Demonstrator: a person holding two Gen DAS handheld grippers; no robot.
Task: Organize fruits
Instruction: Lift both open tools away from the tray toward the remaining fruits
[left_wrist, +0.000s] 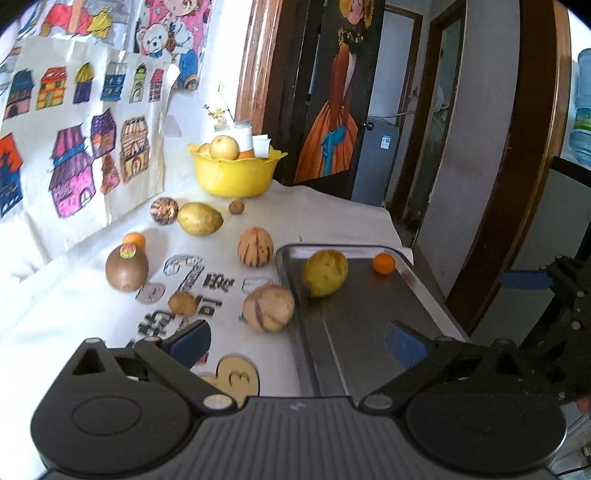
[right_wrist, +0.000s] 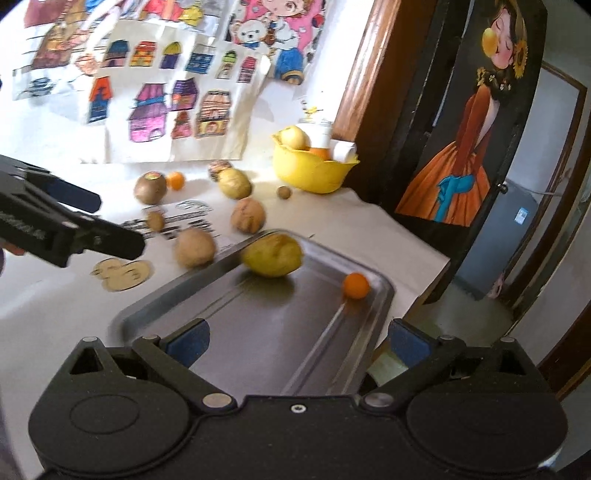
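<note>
Left wrist view: the left claw (left_wrist: 295, 341) gapes empty above the tray (left_wrist: 369, 354) edge, striped melon (left_wrist: 268, 307) just ahead-left on the worktop (left_wrist: 332, 210).

Right wrist view: the right claw (right_wrist: 297, 341), released and empty, hangs over the tray, yellow fruit (right_wrist: 272, 254) and small orange (right_wrist: 355, 285) ahead inside.

A silver-grey metal tray (left_wrist: 369, 332) holds a yellow-green fruit (left_wrist: 325, 272) and a small orange fruit (left_wrist: 383, 263). On the white cloth of the bench (left_wrist: 332, 210) lie two cream melons with purple stripes (left_wrist: 255, 246) (left_wrist: 268, 307), a brown kiwi (left_wrist: 126, 268) with a multicoloured sticker, and a yellow mango (left_wrist: 199, 218). The bowl (left_wrist: 234, 173) is bright yellow. Each black tool (left_wrist: 299, 341) (right_wrist: 295, 341) has blue pads. House drawings (left_wrist: 74, 140) show pink, purple, orange and blue.
</note>
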